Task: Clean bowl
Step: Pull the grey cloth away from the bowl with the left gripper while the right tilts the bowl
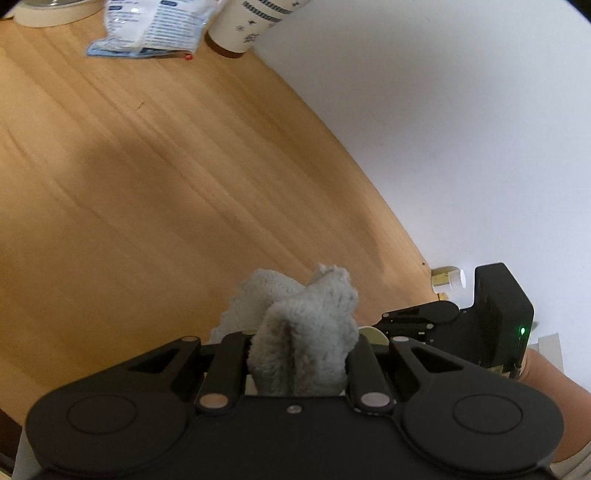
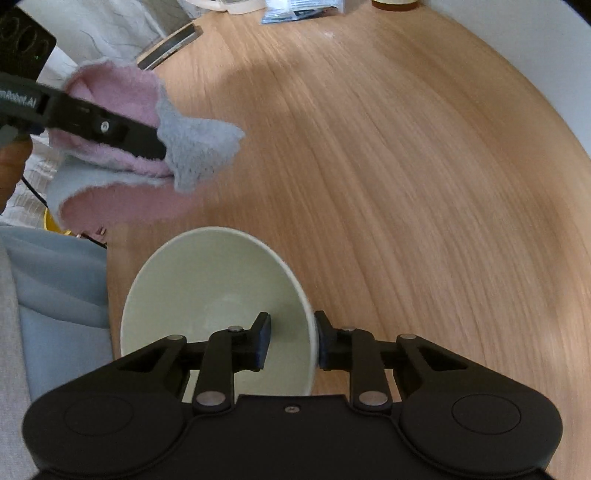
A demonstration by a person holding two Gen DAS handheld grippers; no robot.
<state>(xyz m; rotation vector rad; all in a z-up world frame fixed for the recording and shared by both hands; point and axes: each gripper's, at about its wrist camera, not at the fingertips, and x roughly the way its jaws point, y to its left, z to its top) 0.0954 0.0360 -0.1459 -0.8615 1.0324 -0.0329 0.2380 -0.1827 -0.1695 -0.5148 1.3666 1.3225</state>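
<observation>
Wood table (image 2: 406,184): R tool (image 2: 291,339) straddles bowl (image 2: 214,295) rim unclamped; L tool (image 1: 299,354) clamps cloth (image 1: 306,332).

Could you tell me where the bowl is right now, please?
In the right wrist view, the pale green bowl sits low and left on the wooden table, its rim between the right tongs.

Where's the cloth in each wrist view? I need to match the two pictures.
Left wrist: cloth at bottom centre, bunched between the fingers of the left gripper.
Right wrist: cloth at upper left, pink and grey, up-left of the bowl in the picture.
Shared landmark: the blue-and-white packet, at the top edge of both views.
</observation>
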